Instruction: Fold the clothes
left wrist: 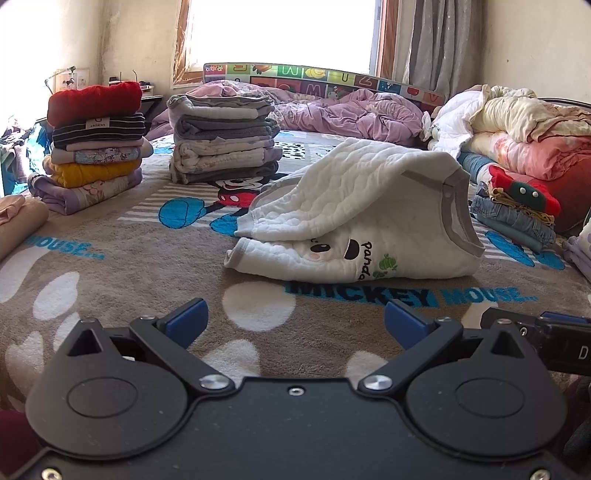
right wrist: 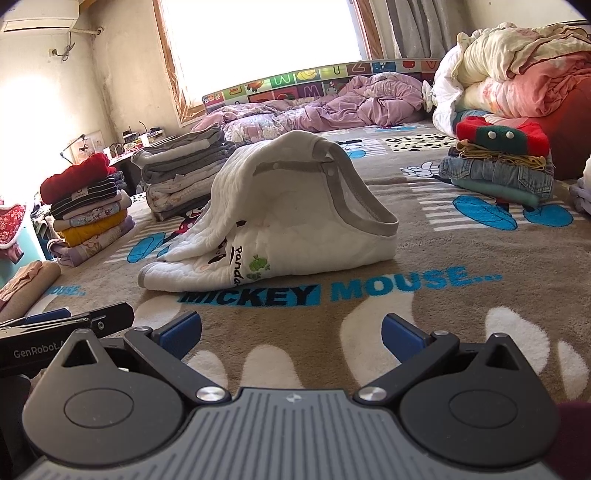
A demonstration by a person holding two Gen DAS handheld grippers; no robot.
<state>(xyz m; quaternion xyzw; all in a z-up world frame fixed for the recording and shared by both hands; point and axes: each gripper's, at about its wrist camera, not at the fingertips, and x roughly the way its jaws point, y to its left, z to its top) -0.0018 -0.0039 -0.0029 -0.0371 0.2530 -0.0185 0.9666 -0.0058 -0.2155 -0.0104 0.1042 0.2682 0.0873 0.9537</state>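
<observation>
Mickey Mouse blanket (left wrist: 147, 258), alphabet headboard (left wrist: 317, 79), bright window (left wrist: 280, 33), grey curtain (left wrist: 443, 40)

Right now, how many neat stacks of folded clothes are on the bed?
3. One topped by a red sweater at far left, a grey and white stack behind the panda top, and one with denim at right. More may sit beyond the frame edges.

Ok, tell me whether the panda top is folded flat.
Folded over, not flat: the panda top has its upper layer humped up, collar gaping.
</observation>
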